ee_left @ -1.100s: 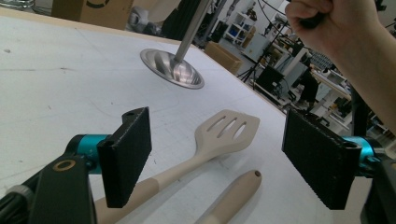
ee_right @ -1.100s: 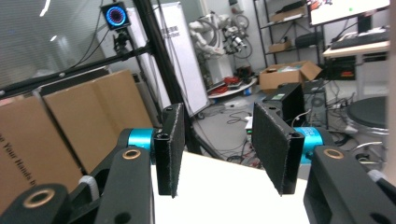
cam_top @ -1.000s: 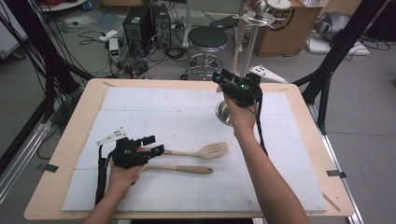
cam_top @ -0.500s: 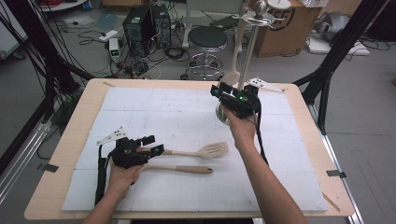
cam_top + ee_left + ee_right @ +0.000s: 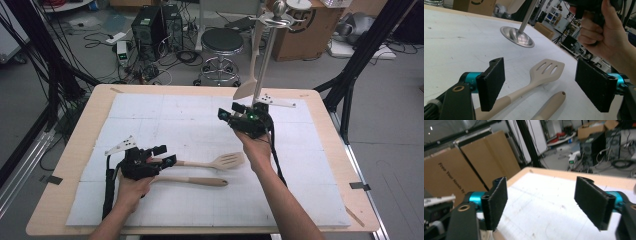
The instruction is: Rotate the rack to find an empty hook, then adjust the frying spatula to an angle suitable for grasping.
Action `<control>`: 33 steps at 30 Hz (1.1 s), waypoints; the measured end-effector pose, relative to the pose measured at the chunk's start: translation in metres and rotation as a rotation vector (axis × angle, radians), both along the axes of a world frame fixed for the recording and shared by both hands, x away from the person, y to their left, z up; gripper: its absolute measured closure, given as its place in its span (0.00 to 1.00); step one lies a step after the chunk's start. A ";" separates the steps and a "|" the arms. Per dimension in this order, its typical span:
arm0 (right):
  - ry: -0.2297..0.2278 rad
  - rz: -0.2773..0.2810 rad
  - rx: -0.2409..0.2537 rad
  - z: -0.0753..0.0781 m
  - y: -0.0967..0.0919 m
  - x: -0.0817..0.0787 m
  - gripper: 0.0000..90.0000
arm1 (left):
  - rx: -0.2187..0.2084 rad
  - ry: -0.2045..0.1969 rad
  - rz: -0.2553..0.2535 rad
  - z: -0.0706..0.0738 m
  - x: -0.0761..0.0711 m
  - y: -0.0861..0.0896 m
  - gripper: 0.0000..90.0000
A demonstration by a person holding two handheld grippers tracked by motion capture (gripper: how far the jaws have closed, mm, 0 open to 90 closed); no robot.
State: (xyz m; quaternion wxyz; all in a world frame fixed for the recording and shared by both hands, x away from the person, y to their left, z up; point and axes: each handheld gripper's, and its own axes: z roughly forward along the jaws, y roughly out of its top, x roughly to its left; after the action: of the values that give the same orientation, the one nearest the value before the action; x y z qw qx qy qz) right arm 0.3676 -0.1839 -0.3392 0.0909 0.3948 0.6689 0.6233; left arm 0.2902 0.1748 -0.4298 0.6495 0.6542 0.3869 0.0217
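My left gripper [image 5: 166,155] [image 5: 544,86] rests low on the white mat [image 5: 190,125], open. The handle of a beige slotted spatula [image 5: 231,160] [image 5: 546,71] runs between its wide jaws, untouched by the pads. A second beige utensil handle [image 5: 200,181] [image 5: 551,101] lies beside it. My right gripper [image 5: 229,111] [image 5: 546,205] hovers above the mat in front of the metal stand [image 5: 265,60]. Its jaws have just been opening and stand open, with nothing between them. Another pale spatula [image 5: 246,86] hangs from the stand.
The stand's round metal base [image 5: 517,37] sits on the mat past the slotted spatula, with the right hand [image 5: 604,37] near it. The wooden table edge [image 5: 564,173] lies ahead of the right gripper. Cardboard boxes [image 5: 474,162], a stool [image 5: 222,42] and computers stand beyond.
The right hand has come down and toward the near left, away from the stand's upper part. Its jaws are wider. The left hand and both lying utensils have not moved.
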 end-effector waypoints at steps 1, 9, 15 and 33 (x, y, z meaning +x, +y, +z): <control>0.011 0.004 0.000 -0.003 0.000 -0.001 0.27 | 0.000 -0.001 0.000 0.000 0.000 0.000 0.27; 0.066 0.035 -0.017 -0.021 0.002 -0.003 0.23 | 0.002 0.002 0.002 0.000 0.000 -0.001 0.27; 0.086 0.063 -0.029 -0.029 0.009 -0.007 0.23 | 0.008 0.001 0.000 0.000 0.000 0.000 0.27; 0.235 0.224 -0.124 -0.063 0.050 -0.008 0.68 | 0.000 -0.001 -0.001 0.001 -0.001 0.000 0.27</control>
State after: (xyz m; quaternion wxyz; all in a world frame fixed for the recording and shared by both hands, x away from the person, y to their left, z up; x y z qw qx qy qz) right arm 0.3600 -0.1339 -0.4025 -0.0335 0.3815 0.7520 0.5365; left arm 0.2893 0.1744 -0.4284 0.6496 0.6546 0.3860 0.0217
